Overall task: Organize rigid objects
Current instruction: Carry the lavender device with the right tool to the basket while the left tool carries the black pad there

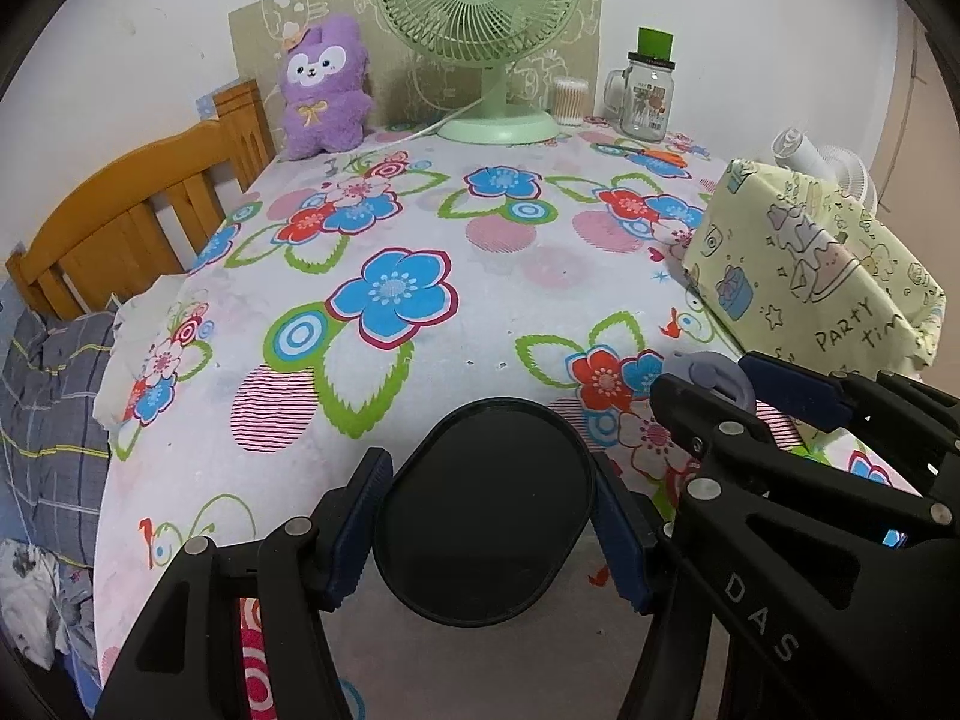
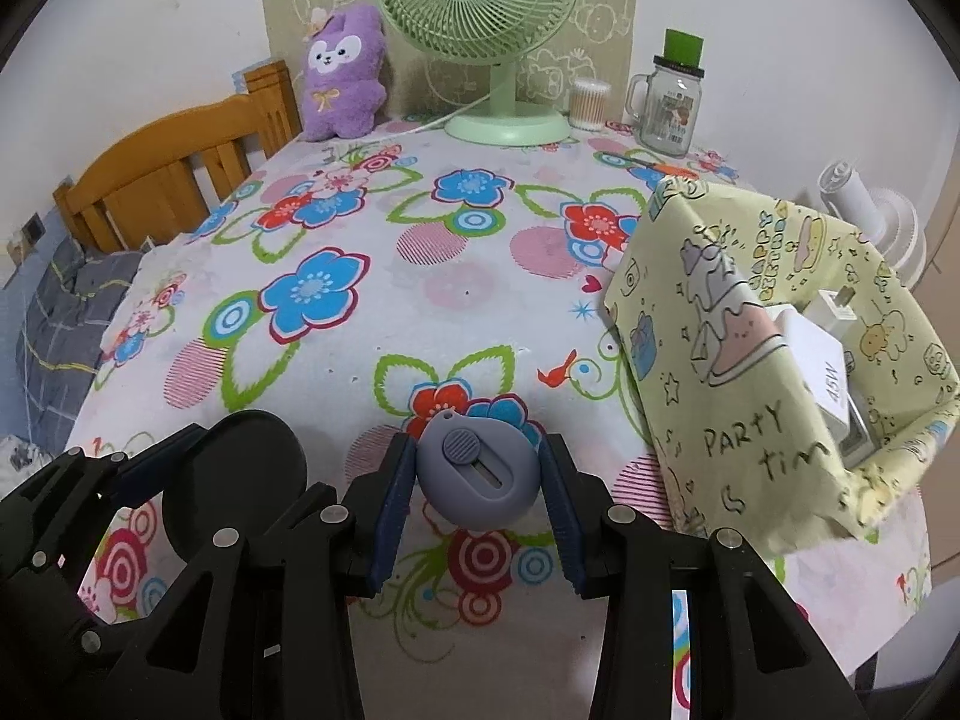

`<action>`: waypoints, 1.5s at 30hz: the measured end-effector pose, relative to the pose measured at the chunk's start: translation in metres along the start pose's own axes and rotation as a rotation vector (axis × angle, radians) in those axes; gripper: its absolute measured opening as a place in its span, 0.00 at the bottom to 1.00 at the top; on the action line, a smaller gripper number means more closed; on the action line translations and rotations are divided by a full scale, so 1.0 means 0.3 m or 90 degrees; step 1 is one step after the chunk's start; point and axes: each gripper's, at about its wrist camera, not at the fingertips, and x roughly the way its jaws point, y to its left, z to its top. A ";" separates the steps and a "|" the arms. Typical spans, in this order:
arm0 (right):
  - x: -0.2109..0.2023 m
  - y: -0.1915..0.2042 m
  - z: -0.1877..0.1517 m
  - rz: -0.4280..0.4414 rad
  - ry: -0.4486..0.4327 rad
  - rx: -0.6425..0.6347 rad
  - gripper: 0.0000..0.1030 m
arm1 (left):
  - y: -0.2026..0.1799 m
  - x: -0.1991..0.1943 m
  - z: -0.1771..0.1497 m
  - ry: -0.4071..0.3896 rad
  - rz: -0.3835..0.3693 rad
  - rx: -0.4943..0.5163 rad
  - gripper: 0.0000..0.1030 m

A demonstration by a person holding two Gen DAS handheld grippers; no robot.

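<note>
Above the floral tablecloth (image 2: 372,324), the grey box cutter (image 2: 477,468) sits clamped between the right jaws.

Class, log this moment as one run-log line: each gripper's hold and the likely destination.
left gripper: shut on black tray | right gripper: shut on grey cutter | box: open, likely destination

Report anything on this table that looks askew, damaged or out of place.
The yellow party-print box at the right edge sits tilted, its paper wrapping crumpled and loose. The floral tablecloth shows a few small holes near the middle. The fan, plush toy and jar stand upright along the wall.
</note>
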 end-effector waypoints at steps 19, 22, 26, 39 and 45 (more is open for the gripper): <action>-0.176 -0.032 -0.011 0.003 -0.040 -0.009 0.44 | -0.056 -0.157 0.008 -0.036 0.017 0.008 0.65; -0.201 -0.038 -0.009 0.007 -0.046 -0.010 0.44 | -0.064 -0.182 0.013 -0.042 0.020 0.008 0.65; -0.233 -0.044 -0.001 0.010 -0.055 -0.013 0.44 | -0.077 -0.213 0.021 -0.050 0.025 0.008 0.65; -0.325 -0.116 0.026 0.004 -0.083 -0.011 0.44 | -0.158 -0.285 0.061 -0.080 0.024 0.024 0.65; -0.353 -0.157 0.032 0.002 -0.092 -0.012 0.44 | -0.200 -0.308 0.078 -0.093 0.021 0.026 0.65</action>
